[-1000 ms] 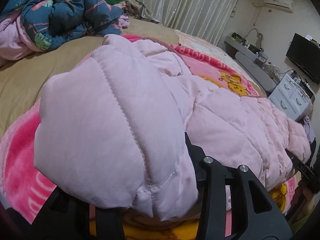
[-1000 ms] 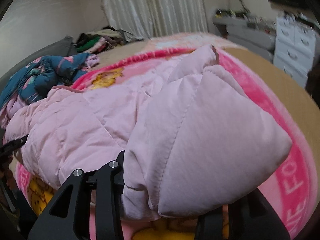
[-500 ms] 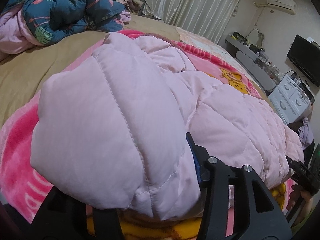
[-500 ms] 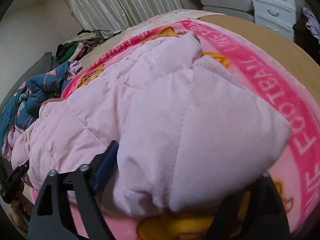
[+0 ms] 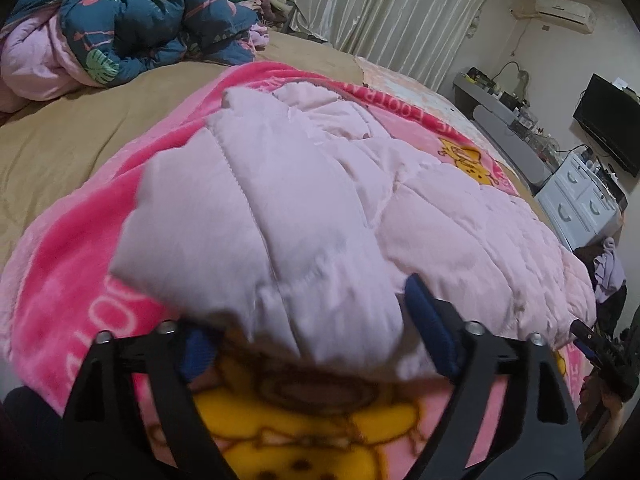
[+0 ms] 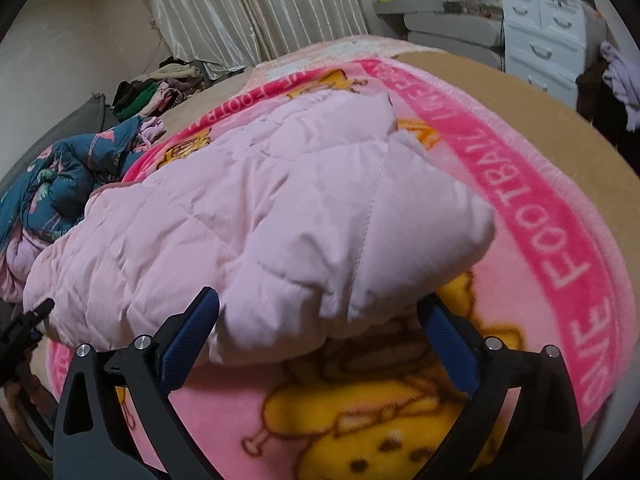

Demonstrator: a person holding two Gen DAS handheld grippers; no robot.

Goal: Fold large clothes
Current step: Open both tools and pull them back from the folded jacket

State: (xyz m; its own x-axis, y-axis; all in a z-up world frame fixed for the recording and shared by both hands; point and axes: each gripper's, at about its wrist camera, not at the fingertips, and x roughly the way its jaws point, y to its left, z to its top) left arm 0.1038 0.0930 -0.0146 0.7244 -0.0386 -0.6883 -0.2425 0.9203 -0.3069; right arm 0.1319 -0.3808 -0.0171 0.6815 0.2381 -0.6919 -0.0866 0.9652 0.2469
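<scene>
A pale pink quilted puffer jacket (image 5: 320, 208) lies folded over on a pink cartoon blanket (image 5: 60, 280) on the bed. My left gripper (image 5: 308, 340) is open, its blue-padded fingers standing wide on either side of the jacket's near left corner. In the right wrist view the jacket (image 6: 280, 208) lies the same way, and my right gripper (image 6: 320, 320) is open too, its fingers spread around the near right corner. The jacket rests on the blanket (image 6: 560, 260) and neither gripper pinches it.
A dark blue flamingo-print duvet (image 5: 132, 20) is heaped at the far left of the tan bedsheet (image 5: 60, 140). A clothes pile (image 6: 160, 92) lies by the curtains. White drawers (image 5: 580, 204) and a TV (image 5: 608, 120) stand to the right of the bed.
Both grippers opened and let go of the jacket's corners. The jacket dropped onto the blanket, and both grippers pulled back toward the near edge.
</scene>
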